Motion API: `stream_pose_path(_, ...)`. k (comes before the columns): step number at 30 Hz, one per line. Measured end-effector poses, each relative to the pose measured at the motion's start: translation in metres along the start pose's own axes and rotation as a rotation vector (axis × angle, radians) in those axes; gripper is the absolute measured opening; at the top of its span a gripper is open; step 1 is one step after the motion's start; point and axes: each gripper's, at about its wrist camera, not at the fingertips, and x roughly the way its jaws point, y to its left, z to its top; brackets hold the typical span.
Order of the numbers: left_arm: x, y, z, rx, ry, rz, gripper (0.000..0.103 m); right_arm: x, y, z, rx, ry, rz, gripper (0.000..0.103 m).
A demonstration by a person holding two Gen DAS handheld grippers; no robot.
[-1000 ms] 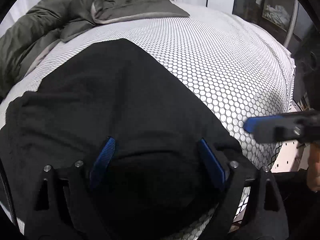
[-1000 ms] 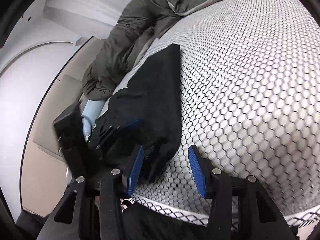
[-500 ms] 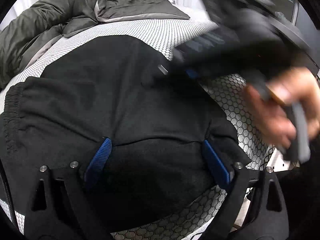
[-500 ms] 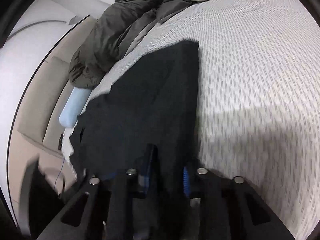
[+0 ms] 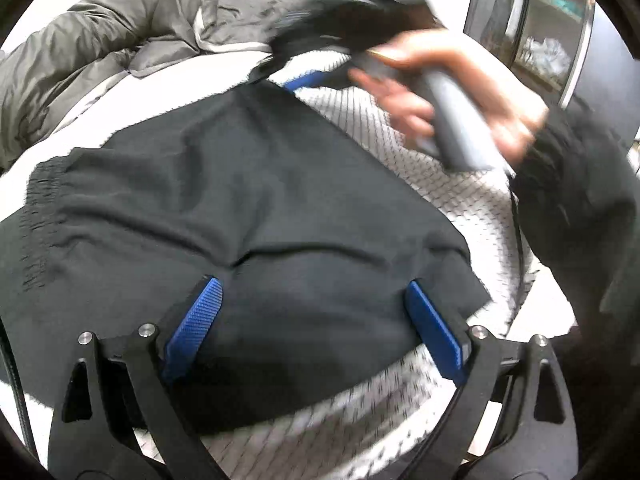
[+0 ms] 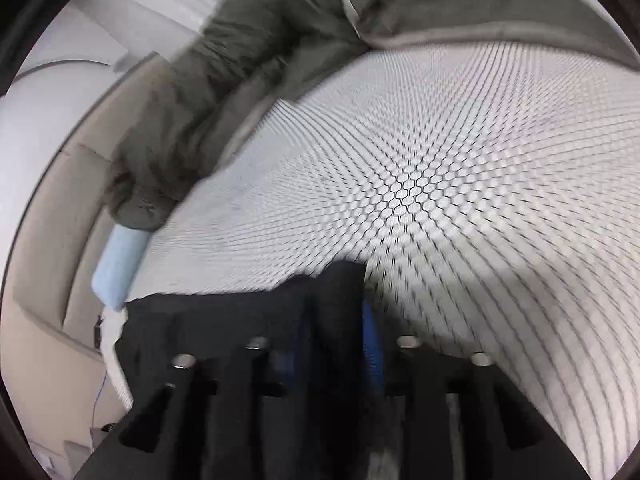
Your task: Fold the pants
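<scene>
Black pants (image 5: 240, 184) lie folded on a white honeycomb-patterned mattress (image 5: 424, 160), with the elastic waistband at the left. My left gripper (image 5: 312, 286) hovers open and wide over the near end of the pants, a blue pad on each side. A hand (image 5: 420, 92) holds my right gripper (image 5: 306, 79) at the far corner of the pants, blurred by motion. In the right wrist view the right gripper (image 6: 332, 314) has a strip of the black pants (image 6: 224, 320) between its blue pads; its jaws are opening.
A grey-green duvet (image 5: 100, 60) is bunched along the far-left side of the mattress (image 6: 440, 180). A light blue roll (image 6: 118, 268) lies at the mattress edge by a beige wall. A dark sleeve (image 5: 580, 208) fills the right; a glass-fronted cabinet (image 5: 540, 20) stands behind.
The right gripper swept from the near right edge across to the far corner of the pants, closing on the fabric and then widening. The left gripper drew back slightly; the waistband came into view.
</scene>
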Motion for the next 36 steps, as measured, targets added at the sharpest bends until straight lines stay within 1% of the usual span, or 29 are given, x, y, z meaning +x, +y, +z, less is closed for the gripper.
stream_pose_path(1, -0.018, 0.010, -0.002, -0.032, -0.030, -0.029, 0.092, -0.019, 0.002, -0.014, -0.002, -0.019, 0.010, 0.071)
stream_pose_path(2, -0.032, 0.019, -0.004, -0.059, -0.057, -0.045, 0.092, -0.036, 0.003, -0.030, -0.006, -0.028, 0.025, 0.072)
stream_pose_path(4, -0.053, 0.038, -0.007, -0.101, -0.100, -0.036, 0.095, -0.058, 0.006, -0.060, -0.005, -0.017, 0.038, 0.072)
stream_pose_path(6, -0.070, 0.064, -0.011, -0.146, -0.143, 0.040, 0.096, -0.066, 0.008, -0.086, 0.023, 0.022, 0.023, 0.072)
stream_pose_path(7, -0.072, 0.072, -0.012, -0.157, -0.149, 0.066, 0.096, -0.068, 0.011, -0.101, 0.027, 0.016, 0.034, 0.072)
stream_pose_path(8, -0.071, 0.085, -0.014, -0.177, -0.136, 0.111, 0.096, -0.067, 0.013, -0.114, 0.021, 0.019, 0.035, 0.071)
stream_pose_path(9, -0.067, 0.097, -0.017, -0.194, -0.112, 0.148, 0.096, -0.065, 0.015, -0.126, 0.021, 0.035, 0.026, 0.066)
stream_pose_path(10, -0.064, 0.104, -0.020, -0.198, -0.098, 0.161, 0.096, -0.064, 0.016, -0.136, 0.018, 0.050, 0.025, 0.059)
stream_pose_path(11, -0.059, 0.113, -0.026, -0.182, -0.067, 0.182, 0.094, -0.059, 0.019, -0.140, 0.006, 0.068, 0.025, 0.058)
stream_pose_path(12, -0.056, 0.115, -0.031, -0.169, -0.048, 0.202, 0.094, -0.056, 0.023, -0.146, -0.026, 0.079, 0.003, 0.057)
stream_pose_path(13, -0.053, 0.119, -0.037, -0.159, -0.027, 0.241, 0.094, -0.059, 0.027, -0.154, -0.074, 0.073, -0.027, 0.055)
stream_pose_path(14, -0.051, 0.125, -0.045, -0.156, -0.005, 0.302, 0.094, -0.059, 0.030, -0.158, -0.117, 0.067, -0.055, 0.055)
stream_pose_path(15, -0.050, 0.130, -0.048, -0.164, 0.001, 0.311, 0.094, -0.061, 0.030, -0.162, -0.138, 0.068, -0.079, 0.055)
stream_pose_path(17, -0.053, 0.142, -0.056, -0.229, -0.002, 0.268, 0.094, -0.068, 0.028, -0.167, -0.155, 0.064, -0.097, 0.055)
stream_pose_path(18, -0.055, 0.146, -0.058, -0.245, -0.009, 0.265, 0.094, -0.070, 0.029, -0.168, -0.156, 0.063, -0.106, 0.055)
stream_pose_path(21, -0.056, 0.147, -0.062, -0.228, -0.011, 0.295, 0.094, -0.083, 0.030, -0.179, -0.178, 0.056, -0.135, 0.055)
stream_pose_path(24, -0.053, 0.146, -0.062, -0.214, -0.009, 0.311, 0.094, -0.088, 0.037, -0.185, -0.193, 0.044, -0.135, 0.055)
stream_pose_path(28, -0.054, 0.142, -0.060, -0.204, -0.008, 0.320, 0.094, -0.111, 0.034, -0.204, -0.191, 0.013, -0.059, 0.056)
stream_pose_path(30, -0.054, 0.138, -0.060, -0.190, -0.007, 0.333, 0.094, -0.111, 0.033, -0.208, -0.179, 0.018, -0.033, 0.056)
stream_pose_path(32, -0.058, 0.134, -0.060, -0.185, -0.009, 0.343, 0.094, -0.108, 0.034, -0.213, -0.180, 0.026, -0.028, 0.055)
stream_pose_path(33, -0.058, 0.133, -0.060, -0.185, -0.010, 0.347, 0.094, -0.106, 0.036, -0.215, -0.193, 0.031, -0.041, 0.053)
stream_pose_path(34, -0.060, 0.132, -0.059, -0.187, -0.012, 0.348, 0.094, -0.103, 0.039, -0.215, -0.205, 0.035, -0.052, 0.041)
stream_pose_path(35, -0.063, 0.132, -0.059, -0.191, -0.018, 0.346, 0.094, -0.101, 0.041, -0.216, -0.215, 0.040, -0.061, 0.035)
stream_pose_path(36, -0.067, 0.129, -0.058, -0.197, -0.025, 0.344, 0.094, -0.100, 0.042, -0.218, -0.215, 0.044, -0.072, 0.025)
